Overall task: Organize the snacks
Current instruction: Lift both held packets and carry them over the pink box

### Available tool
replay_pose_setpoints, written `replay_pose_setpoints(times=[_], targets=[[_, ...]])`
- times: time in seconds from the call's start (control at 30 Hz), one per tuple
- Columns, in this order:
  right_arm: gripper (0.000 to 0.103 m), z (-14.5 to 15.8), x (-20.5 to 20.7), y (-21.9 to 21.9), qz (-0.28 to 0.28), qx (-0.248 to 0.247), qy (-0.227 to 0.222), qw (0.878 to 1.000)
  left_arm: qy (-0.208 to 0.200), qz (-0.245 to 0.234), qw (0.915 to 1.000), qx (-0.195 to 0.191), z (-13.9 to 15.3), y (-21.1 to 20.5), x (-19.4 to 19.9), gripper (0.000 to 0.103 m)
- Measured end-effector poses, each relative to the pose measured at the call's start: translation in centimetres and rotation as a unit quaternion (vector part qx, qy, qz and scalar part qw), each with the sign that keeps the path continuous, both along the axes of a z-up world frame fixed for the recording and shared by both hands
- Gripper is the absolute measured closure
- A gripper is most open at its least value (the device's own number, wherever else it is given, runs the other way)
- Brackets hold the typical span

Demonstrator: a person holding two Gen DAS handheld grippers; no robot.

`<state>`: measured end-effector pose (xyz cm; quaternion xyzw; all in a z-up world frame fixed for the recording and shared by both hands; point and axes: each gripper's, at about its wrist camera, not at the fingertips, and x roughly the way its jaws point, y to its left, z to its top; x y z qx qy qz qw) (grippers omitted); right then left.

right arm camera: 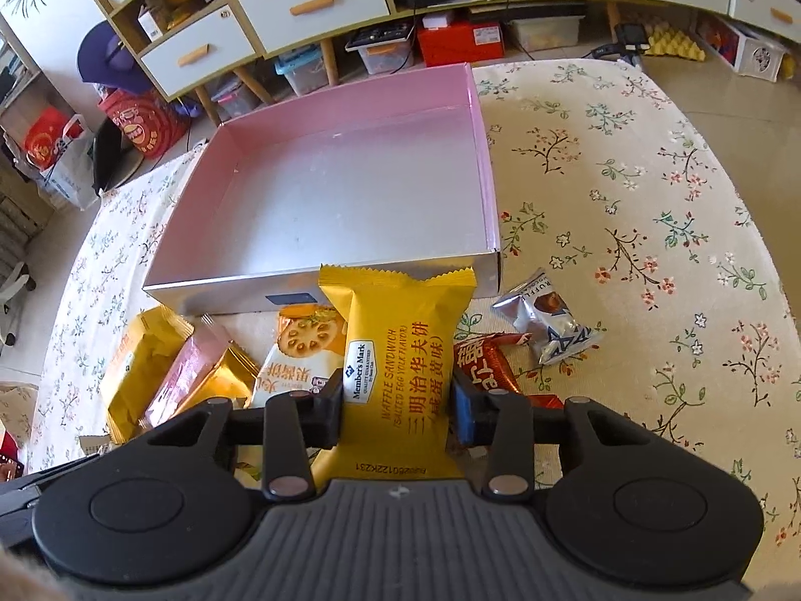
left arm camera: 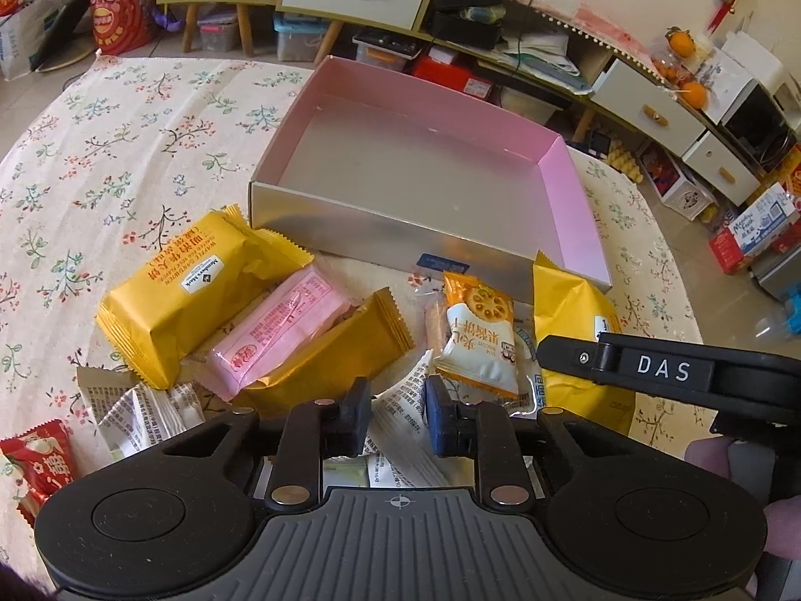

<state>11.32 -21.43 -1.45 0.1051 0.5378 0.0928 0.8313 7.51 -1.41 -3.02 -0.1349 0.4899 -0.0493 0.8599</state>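
My left gripper [left arm camera: 398,418] is shut on a white packet with printed text [left arm camera: 400,400], low over the snack pile on the floral tablecloth. My right gripper [right arm camera: 398,415] is shut on a yellow waffle sandwich packet [right arm camera: 400,350], with a pad pressing each long side. That packet stands on end just before the front wall of the open silver box with pink inner walls [right arm camera: 325,200]. The box [left arm camera: 375,230] holds nothing. In the left wrist view the right gripper's black body marked DAS [left arm camera: 651,370] sits over the same yellow packet [left arm camera: 570,310].
Loose snacks lie before the box: another yellow waffle packet [left arm camera: 185,290], a pink packet [left arm camera: 280,330], a gold packet [left arm camera: 330,350], an orange-and-white biscuit packet [left arm camera: 480,335], a red packet [left arm camera: 35,456] and a silver truffle packet [right arm camera: 550,320]. Cabinets and floor clutter stand beyond the table.
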Motion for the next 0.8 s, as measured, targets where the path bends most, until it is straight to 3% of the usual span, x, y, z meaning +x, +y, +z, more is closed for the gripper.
replay_pose_setpoints(times=[0.17, 0.37, 0.57, 0.67, 0.8], targets=[[0.066, 0.4, -0.1, 0.2, 0.004, -0.001, -0.008, 1.0, -0.009, -0.009, 0.9999, -0.007, 0.4, 0.4, -0.2, 0.096], [0.066, 1.1, -0.4, 0.0, 0.005, 0.007, -0.017, 1.0, -0.002, -0.017, 0.9995, -0.026, 0.4, 1.1, -0.2, 0.096], [0.066, 0.8, -0.4, 0.0, 0.009, 0.007, -0.007, 1.0, 0.019, 0.004, 0.9988, -0.045, -0.1, 1.3, 0.1, 0.078], [0.066, 0.6, -0.5, 0.0, 0.011, 0.005, 0.002, 1.0, 0.039, 0.014, 0.9986, -0.034, -0.6, 1.0, 0.3, 0.045], [0.066, 0.5, -0.6, -0.2, 0.01, 0.003, 0.005, 1.0, 0.048, 0.009, 0.9982, -0.034, -0.7, 0.8, 0.3, 0.034]])
